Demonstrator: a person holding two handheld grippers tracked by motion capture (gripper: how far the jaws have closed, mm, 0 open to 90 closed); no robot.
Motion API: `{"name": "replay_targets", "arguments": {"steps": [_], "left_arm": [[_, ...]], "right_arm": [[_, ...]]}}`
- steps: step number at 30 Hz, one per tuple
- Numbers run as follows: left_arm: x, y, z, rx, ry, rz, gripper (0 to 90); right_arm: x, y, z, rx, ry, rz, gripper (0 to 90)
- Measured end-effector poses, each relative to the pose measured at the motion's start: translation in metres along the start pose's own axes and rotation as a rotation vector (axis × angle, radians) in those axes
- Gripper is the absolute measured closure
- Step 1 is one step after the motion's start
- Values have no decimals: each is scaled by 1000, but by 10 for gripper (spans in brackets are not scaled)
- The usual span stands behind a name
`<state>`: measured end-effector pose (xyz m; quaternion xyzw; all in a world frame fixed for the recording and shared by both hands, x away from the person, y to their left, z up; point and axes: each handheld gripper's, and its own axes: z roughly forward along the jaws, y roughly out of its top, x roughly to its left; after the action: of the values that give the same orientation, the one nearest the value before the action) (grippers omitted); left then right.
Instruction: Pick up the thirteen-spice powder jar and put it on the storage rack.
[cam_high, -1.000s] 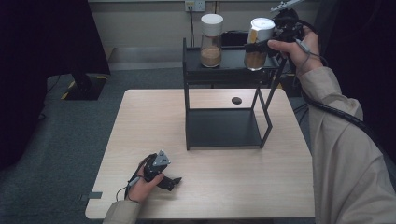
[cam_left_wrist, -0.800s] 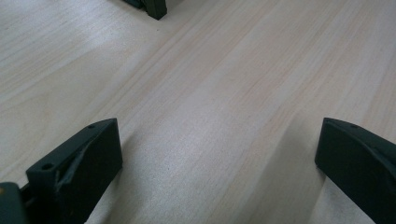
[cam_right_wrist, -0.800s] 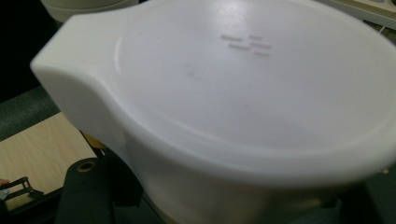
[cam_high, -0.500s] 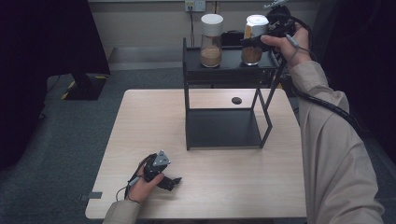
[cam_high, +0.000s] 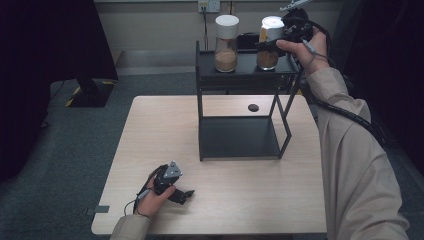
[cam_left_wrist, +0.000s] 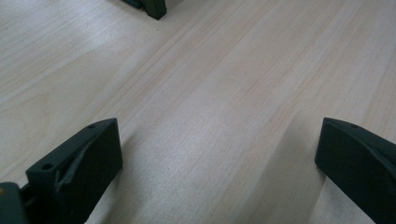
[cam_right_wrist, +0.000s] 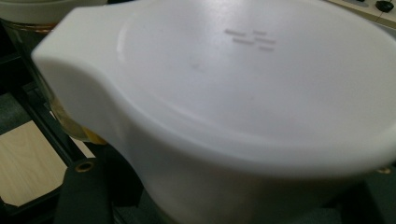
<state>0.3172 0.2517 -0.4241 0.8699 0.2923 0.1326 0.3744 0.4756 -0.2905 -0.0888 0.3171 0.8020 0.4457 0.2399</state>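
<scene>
Two glass jars with white lids and brown contents stand on the top shelf of a black metal rack. My right gripper reaches in from the right and is shut on the right jar just under its lid. Its jaws have just eased open slightly, and the jar is still between them. The left jar stands free beside it. My left gripper rests on the wooden table near the front left, jaws wide open with nothing but bare wood between them.
A small black disc lies on the table behind the rack's lower shelf. A wall with a socket and cables runs behind the rack. A dark stand is on the floor at the left.
My right hand has carried the right jar a little to the left, from the shelf's right corner to beside the other jar, and it now stands upright. The left hand has not moved.
</scene>
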Motion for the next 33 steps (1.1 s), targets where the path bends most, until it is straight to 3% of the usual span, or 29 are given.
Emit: {"name": "replay_targets", "arguments": {"steps": [3,6,10,18,25,33], "left_arm": [[0,0,0,0,0,0,0],[0,0,0,0,0,0,0],[0,0,0,0,0,0,0],[0,0,0,0,0,0,0],[0,0,0,0,0,0,0],[0,0,0,2,-1,0,0]], "right_arm": [[1,0,1,5,-8,7,272],[2,0,2,5,-12,25,161],[4,0,2,4,-25,50,82],[11,-5,-3,0,-65,65,25],[11,-13,-12,-21,-52,89,9],[21,-18,-18,-21,-71,87,8]]}}
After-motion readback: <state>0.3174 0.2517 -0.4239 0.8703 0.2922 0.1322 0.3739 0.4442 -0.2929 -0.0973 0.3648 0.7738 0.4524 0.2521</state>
